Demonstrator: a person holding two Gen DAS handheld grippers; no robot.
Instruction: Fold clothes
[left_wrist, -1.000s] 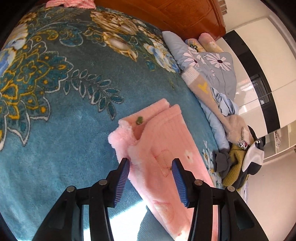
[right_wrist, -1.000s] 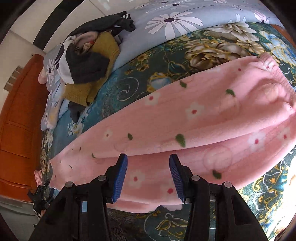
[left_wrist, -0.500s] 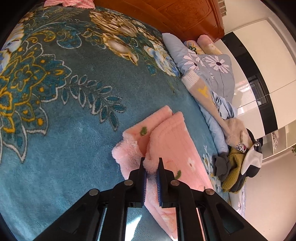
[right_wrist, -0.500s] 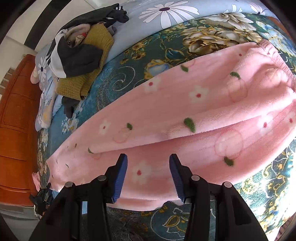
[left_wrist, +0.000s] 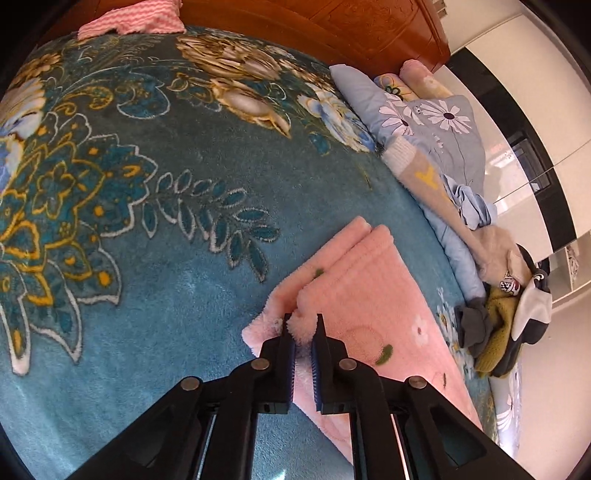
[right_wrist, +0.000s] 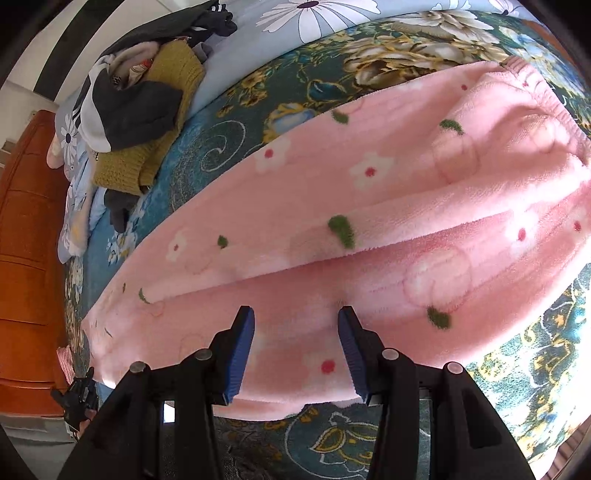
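Pink fleece trousers (right_wrist: 369, 206) with small flowers and green leaves lie stretched across a teal floral blanket (left_wrist: 129, 229). In the left wrist view their leg ends (left_wrist: 354, 280) lie doubled, and my left gripper (left_wrist: 303, 328) is shut on the upper cuff's fluffy edge. In the right wrist view my right gripper (right_wrist: 295, 325) is open, its blue pads just above the near trouser leg, close to the lower hem. The waistband (right_wrist: 532, 96) is at the far right. The other gripper (right_wrist: 77, 398) shows small at the lower left, at the leg ends.
A heap of clothes (right_wrist: 136, 122), mustard, black and white, lies at the blanket's edge beside a daisy-print quilt (left_wrist: 439, 133). A brown wooden headboard (left_wrist: 332, 26) runs behind. A pink zigzag cloth (left_wrist: 133, 18) lies at the far corner.
My left gripper went from open over the cuffs to shut on the upper cuff and has lifted it slightly. My right gripper has moved lower over the near trouser leg, still open.
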